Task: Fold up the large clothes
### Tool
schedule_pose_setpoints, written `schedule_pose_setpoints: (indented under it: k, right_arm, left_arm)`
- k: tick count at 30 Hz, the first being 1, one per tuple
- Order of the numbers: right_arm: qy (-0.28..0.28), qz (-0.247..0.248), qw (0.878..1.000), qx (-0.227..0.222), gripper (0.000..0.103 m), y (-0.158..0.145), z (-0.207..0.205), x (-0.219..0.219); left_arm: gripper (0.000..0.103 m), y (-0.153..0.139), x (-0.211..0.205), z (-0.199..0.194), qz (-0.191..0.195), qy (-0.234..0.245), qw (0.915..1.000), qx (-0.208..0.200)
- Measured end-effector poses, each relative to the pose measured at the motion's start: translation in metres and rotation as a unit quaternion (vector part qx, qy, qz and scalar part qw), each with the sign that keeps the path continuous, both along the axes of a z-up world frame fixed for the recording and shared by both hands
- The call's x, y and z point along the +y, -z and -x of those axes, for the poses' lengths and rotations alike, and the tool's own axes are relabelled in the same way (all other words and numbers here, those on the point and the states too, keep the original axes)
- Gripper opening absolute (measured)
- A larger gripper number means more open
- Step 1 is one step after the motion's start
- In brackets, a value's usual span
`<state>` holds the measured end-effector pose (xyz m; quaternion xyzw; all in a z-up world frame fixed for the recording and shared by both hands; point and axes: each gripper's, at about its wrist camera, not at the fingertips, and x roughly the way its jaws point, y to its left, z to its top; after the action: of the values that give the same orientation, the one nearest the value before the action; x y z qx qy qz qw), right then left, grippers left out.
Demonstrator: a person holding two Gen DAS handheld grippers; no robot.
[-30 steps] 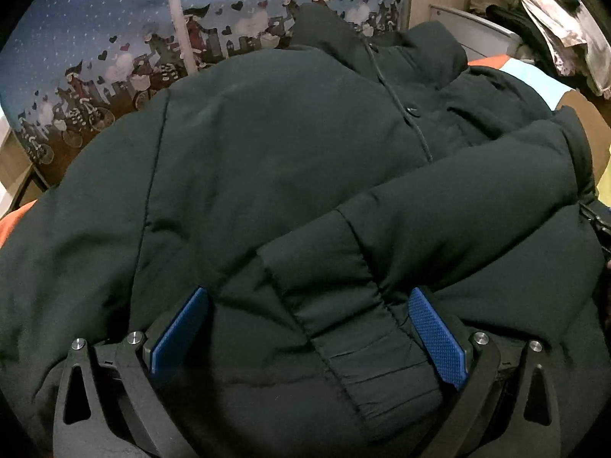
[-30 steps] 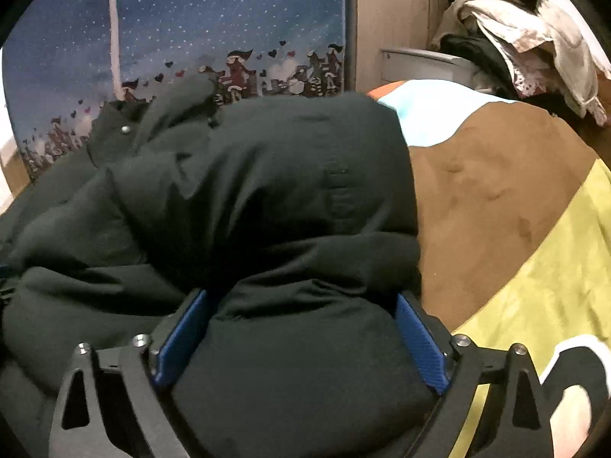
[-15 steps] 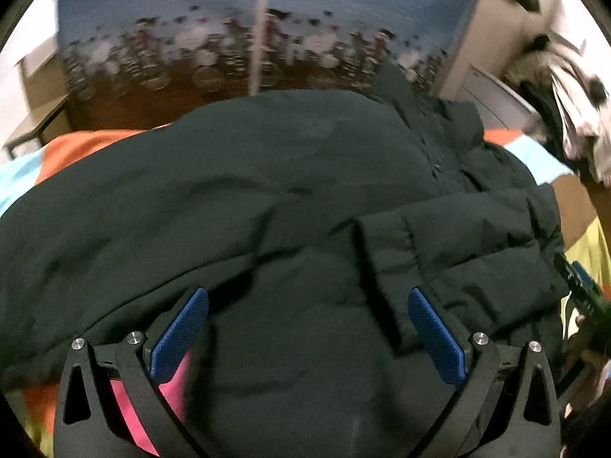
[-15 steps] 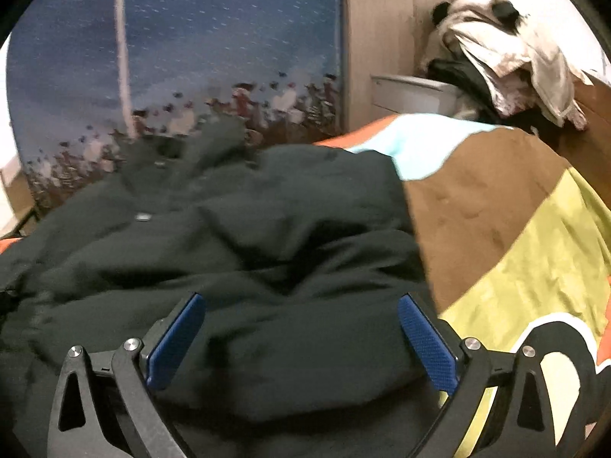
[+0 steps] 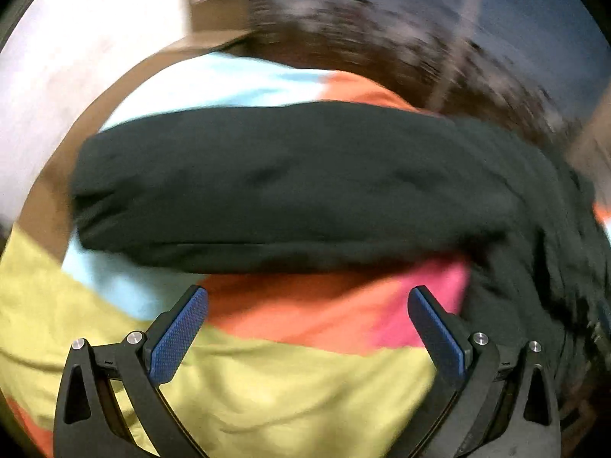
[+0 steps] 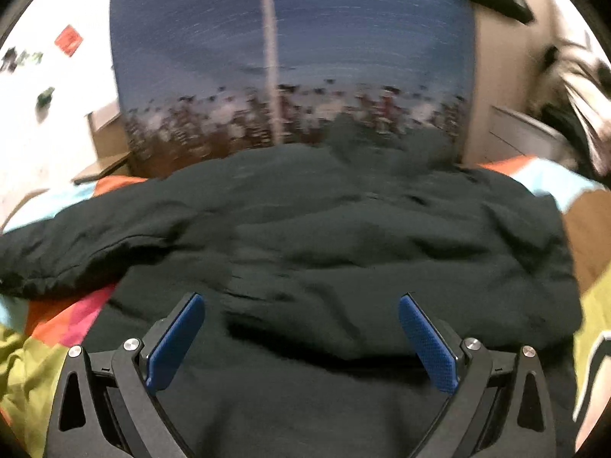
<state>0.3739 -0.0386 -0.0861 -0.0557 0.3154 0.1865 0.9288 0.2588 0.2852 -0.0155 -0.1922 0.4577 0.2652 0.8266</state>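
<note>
A big dark green padded jacket point(image 6: 362, 252) lies spread on a bed. In the right wrist view its body fills the middle, and one sleeve point(image 6: 76, 244) stretches out to the left. The same sleeve point(image 5: 286, 183) crosses the left wrist view as a long dark roll. My left gripper point(image 5: 307, 328) is open over the bare bedspread just in front of that sleeve, holding nothing. My right gripper point(image 6: 301, 339) is open above the jacket's lower part, with nothing between its blue pads point(image 6: 427, 343).
The bedspread point(image 5: 267, 393) has yellow-green, orange, pink, light blue and brown patches. A blue patterned curtain point(image 6: 290, 57) hangs behind the bed. A pile of clothes point(image 6: 580, 91) sits at the far right, and a white wall point(image 5: 76, 38) stands on the left.
Both grippers have pulled back from the jacket. The left one swung left, off the jacket's body, and now faces the outstretched sleeve and bare bedspread. The right view now takes in the whole jacket.
</note>
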Motion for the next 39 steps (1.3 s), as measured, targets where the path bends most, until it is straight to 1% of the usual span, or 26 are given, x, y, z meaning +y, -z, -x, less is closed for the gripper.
schedule_pose_setpoints:
  k: [2, 3, 5, 7, 9, 10, 12, 13, 14, 15, 16, 18, 20, 23, 24, 26, 28, 29, 30, 31, 32, 34, 35, 36, 37, 39]
  right_arm:
    - [-0.012, 0.011, 1.0, -0.003, 0.103, 0.005, -0.012, 0.029]
    - [-0.017, 0.017, 1.0, -0.001, 0.103, 0.008, -0.02, 0.045]
    - [-0.024, 0.033, 0.999, 0.0, 0.102, 0.015, -0.031, 0.071]
    - [-0.023, 0.055, 0.998, -0.006, 0.102, 0.021, -0.044, 0.092]
    - [-0.004, 0.076, 0.997, -0.017, 0.102, 0.029, -0.058, 0.107]
    - [0.006, 0.084, 0.996, -0.017, 0.102, 0.033, -0.064, 0.11]
    - [0.02, 0.102, 0.995, -0.007, 0.102, 0.046, -0.077, 0.112]
    - [0.023, 0.113, 0.993, 0.003, 0.102, 0.054, -0.08, 0.112]
    - [0.026, 0.125, 0.992, 0.015, 0.103, 0.064, -0.085, 0.114]
    - [0.028, 0.13, 0.991, 0.019, 0.103, 0.072, -0.087, 0.114]
    - [0.028, 0.132, 0.991, 0.016, 0.103, 0.075, -0.086, 0.114]
    - [0.029, 0.141, 0.99, 0.008, 0.103, 0.08, -0.085, 0.116]
    - [0.029, 0.14, 0.99, 0.007, 0.103, 0.081, -0.083, 0.115]
    - [0.018, 0.12, 0.993, 0.009, 0.102, 0.07, -0.077, 0.107]
    - [0.01, 0.11, 0.994, 0.007, 0.102, 0.062, -0.071, 0.103]
    - [0.0, 0.096, 0.995, -0.001, 0.102, 0.042, -0.057, 0.096]
    - [-0.018, 0.083, 0.996, -0.009, 0.102, 0.02, -0.04, 0.086]
    - [-0.027, 0.079, 0.996, -0.014, 0.102, 0.006, -0.029, 0.077]
    - [-0.032, 0.076, 0.996, -0.018, 0.103, -0.003, -0.021, 0.071]
    - [-0.04, 0.074, 0.996, -0.022, 0.103, -0.012, -0.01, 0.062]
    - [-0.047, 0.071, 0.996, -0.026, 0.103, -0.021, 0.002, 0.05]
    - [-0.049, 0.065, 0.996, -0.024, 0.103, -0.03, 0.019, 0.031]
    - [-0.047, 0.06, 0.997, -0.015, 0.103, -0.031, 0.027, 0.018]
    - [-0.044, 0.057, 0.997, -0.008, 0.103, -0.031, 0.033, 0.01]
    - [-0.038, 0.051, 0.998, 0.001, 0.103, -0.03, 0.04, -0.002]
    - [-0.025, 0.035, 0.999, 0.01, 0.103, -0.025, 0.054, -0.024]
  left_arm:
    - [0.102, 0.003, 0.029, 0.014, 0.02, -0.058, 0.9981, -0.008]
    - [0.102, 0.007, 0.045, 0.028, 0.029, -0.093, 0.9952, -0.014]
    - [0.102, 0.011, 0.063, 0.045, 0.034, -0.134, 0.9902, -0.018]
    - [0.102, 0.017, 0.073, 0.058, 0.053, -0.15, 0.9868, -0.03]
    - [0.102, 0.024, 0.077, 0.066, 0.079, -0.153, 0.9838, -0.048]
    - [0.102, 0.025, 0.08, 0.068, 0.084, -0.153, 0.9832, -0.053]
    - [0.101, 0.025, 0.073, 0.073, 0.074, -0.158, 0.9826, -0.063]
    - [0.095, 0.024, 0.073, 0.075, 0.066, -0.161, 0.9825, -0.067]
    - [0.084, 0.021, 0.067, 0.078, 0.05, -0.166, 0.9826, -0.067]
    - [0.08, 0.019, 0.062, 0.081, 0.036, -0.171, 0.9827, -0.061]
    - [0.072, 0.019, 0.068, 0.085, 0.029, -0.175, 0.9824, -0.059]
    - [0.061, 0.021, 0.071, 0.098, 0.02, -0.182, 0.9812, -0.061]
    - [0.039, 0.021, 0.064, 0.112, 0.006, -0.183, 0.9811, -0.062]
    - [0.021, 0.018, 0.052, 0.128, -0.003, -0.176, 0.9821, -0.066]
    - [0.018, 0.017, 0.05, 0.133, -0.001, -0.176, 0.9819, -0.071]
    - [0.012, 0.014, 0.049, 0.129, 0.0, -0.168, 0.9827, -0.078]
    - [0.011, 0.001, 0.047, 0.116, -0.019, -0.159, 0.984, -0.077]
    - [0.011, -0.006, 0.044, 0.114, -0.028, -0.154, 0.9844, -0.08]
    - [0.011, -0.016, 0.035, 0.118, -0.048, -0.147, 0.9848, -0.078]
    - [0.011, -0.02, 0.034, 0.108, -0.06, -0.143, 0.9855, -0.068]
    - [0.011, -0.025, 0.028, 0.111, -0.066, -0.141, 0.9863, -0.055]
    - [0.01, -0.025, 0.027, 0.11, -0.05, -0.149, 0.9862, -0.052]
    - [0.006, -0.026, 0.026, 0.114, -0.038, -0.153, 0.9857, -0.059]
    - [0.006, -0.027, 0.024, 0.115, -0.027, -0.155, 0.9854, -0.065]
    - [0.006, -0.028, 0.025, 0.108, -0.024, -0.156, 0.9853, -0.066]
    - [0.005, -0.034, 0.012, 0.107, -0.034, -0.147, 0.986, -0.071]
